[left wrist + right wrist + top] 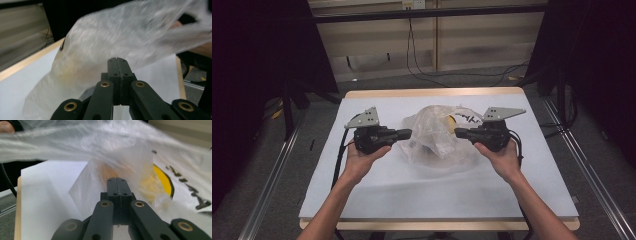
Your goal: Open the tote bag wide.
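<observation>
Both jaw pairs I hold pinched on clear crinkled plastic bag (434, 135): left gripper (404, 133) at 9 o'clock, right gripper (460, 132) at 3.

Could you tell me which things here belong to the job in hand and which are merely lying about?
In the job:
- plastic bag, clear with yellow and black print, pinched on both sides
- left gripper, jaws shut on the bag
- right gripper, jaws shut on the bag
- table, which the bag hangs over

Lying about:
- black cables on the floor beyond the table
- wall socket
</observation>
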The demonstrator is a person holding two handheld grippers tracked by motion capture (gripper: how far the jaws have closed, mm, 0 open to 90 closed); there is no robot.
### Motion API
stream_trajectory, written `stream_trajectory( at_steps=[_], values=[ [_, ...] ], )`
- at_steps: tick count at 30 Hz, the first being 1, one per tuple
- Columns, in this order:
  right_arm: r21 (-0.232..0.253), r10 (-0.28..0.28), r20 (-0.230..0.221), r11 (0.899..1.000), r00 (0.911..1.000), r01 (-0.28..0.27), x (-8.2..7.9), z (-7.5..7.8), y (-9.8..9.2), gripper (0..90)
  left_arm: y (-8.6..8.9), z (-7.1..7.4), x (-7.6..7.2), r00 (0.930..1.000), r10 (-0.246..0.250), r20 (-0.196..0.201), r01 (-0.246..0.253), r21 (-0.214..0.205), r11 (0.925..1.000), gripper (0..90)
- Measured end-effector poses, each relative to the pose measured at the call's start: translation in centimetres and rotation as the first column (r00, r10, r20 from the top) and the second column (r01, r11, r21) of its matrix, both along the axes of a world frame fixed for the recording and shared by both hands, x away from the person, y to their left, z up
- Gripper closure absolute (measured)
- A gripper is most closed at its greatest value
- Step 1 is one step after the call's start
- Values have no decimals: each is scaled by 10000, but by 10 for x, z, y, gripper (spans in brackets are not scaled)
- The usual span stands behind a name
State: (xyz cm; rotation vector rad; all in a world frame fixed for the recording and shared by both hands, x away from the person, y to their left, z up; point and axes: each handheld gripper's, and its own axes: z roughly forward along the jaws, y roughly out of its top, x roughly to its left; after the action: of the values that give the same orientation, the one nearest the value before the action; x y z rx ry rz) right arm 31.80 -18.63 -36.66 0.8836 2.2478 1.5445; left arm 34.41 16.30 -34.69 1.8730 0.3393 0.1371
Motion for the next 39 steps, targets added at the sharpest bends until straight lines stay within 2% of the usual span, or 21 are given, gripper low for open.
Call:
stream_trajectory(
  at_steps=[1, 3, 8, 9, 12, 14, 18, 19, 20, 21, 22, 24, 25, 26, 27, 28, 29, 30, 31, 33, 39],
  values=[
    [-12, -22, 71, 10000, 10000, 22, -1, 3, -1, 900, -2, 10, -3, 9997, -17, 228, 20, -139, 9999, 900],
    [51, -66, 191, 10000, 9998, 65, -1, 9, -3, 900, -4, 19, -4, 9992, -170, 362, 183, -378, 9991, 900],
    [130, -225, 401, 9997, 9989, 220, -2, 21, -9, 900, -17, 34, 0, 9976, -230, 652, 251, -312, 9992, 900],
    [154, -323, 514, 9994, 9982, 315, -1, 26, -14, 900, -26, 36, 5, 9974, -359, 623, 384, -391, 9985, 900],
    [257, -423, 585, 9988, 9974, 408, 0, 33, -19, 900, -35, 35, 13, 9982, -331, 500, 352, -427, 9985, 900],
    [223, -642, 774, 9978, 9949, 627, 2, 44, -30, 900, -43, 33, 21, 9987, -183, 474, 198, -309, 9993, 900],
    [208, -913, 891, 9957, 9918, 898, 6, 52, -41, 900, -51, 14, 43, 9993, 381, 8, -381, 19, 9993, 900],
    [115, -1012, 768, 9949, 9919, 1006, 8, 51, -44, 900, -52, 7, 48, 9982, 580, -130, -577, 210, 9981, 900],
    [-34, -1219, 609, 9925, 9907, 1223, 14, 44, -49, 900, -52, -10, 56, 9954, 882, -362, -859, 612, 9944, 900],
    [-34, -1219, 609, 9925, 9907, 1223, 14, 44, -49, 900, -52, -10, 56, 9954, 882, -362, -859, 612, 9944, 900],
    [-26, -1281, 492, 9917, 9905, 1284, 18, 39, -50, 900, -48, -19, 60, 9931, 779, -877, -798, -185, 9966, 900],
    [92, -1354, 160, 9908, 9907, 1353, 25, 23, -52, 900, -46, -21, 61, 9915, 1019, -805, -1037, -187, 9944, 900],
    [20, -1356, 40, 9908, 9908, 1356, 27, 17, -50, 900, -45, -20, 62, 9909, 1094, -781, -1100, -42, 9939, 900],
    [-127, -1378, -52, 9904, 9904, 1378, 29, 12, -49, 900, -44, -20, 62, 9905, 1310, -426, -1294, 399, 9908, 900],
    [-160, -1382, -77, 9903, 9904, 1380, 31, 8, -47, 900, -42, -21, 62, 9891, 1413, -417, -1389, 560, 9887, 900],
    [-94, -1405, -170, 9901, 9899, 1404, 33, 4, -46, 900, -39, -23, 64, 9887, 1355, -644, -1333, 366, 9904, 900],
    [-22, -1422, -219, 9898, 9896, 1422, 35, 1, -45, 900, -38, -26, 65, 9885, 1343, -690, -1318, 395, 9905, 900],
    [58, -1421, -263, 9898, 9895, 1423, 38, -2, -45, 900, -38, -28, 65, 9880, 1374, -703, -1319, 771, 9883, 900],
    [98, -1405, -368, 9900, 9894, 1410, 40, -5, -45, 900, -38, -31, 66, 9886, 1293, -765, -1221, 929, 9882, 900],
    [-24, -1407, -497, 9900, 9888, 1408, 44, -10, -42, 900, -40, -38, 68, 9884, 1371, -650, -1272, 1384, 9822, 900],
    [-242, -1237, -712, 9922, 9898, 1223, 53, -24, -31, 900, -41, -66, 78, 9822, 1434, -1214, -1211, 1747, 9772, 900]
  ],
)
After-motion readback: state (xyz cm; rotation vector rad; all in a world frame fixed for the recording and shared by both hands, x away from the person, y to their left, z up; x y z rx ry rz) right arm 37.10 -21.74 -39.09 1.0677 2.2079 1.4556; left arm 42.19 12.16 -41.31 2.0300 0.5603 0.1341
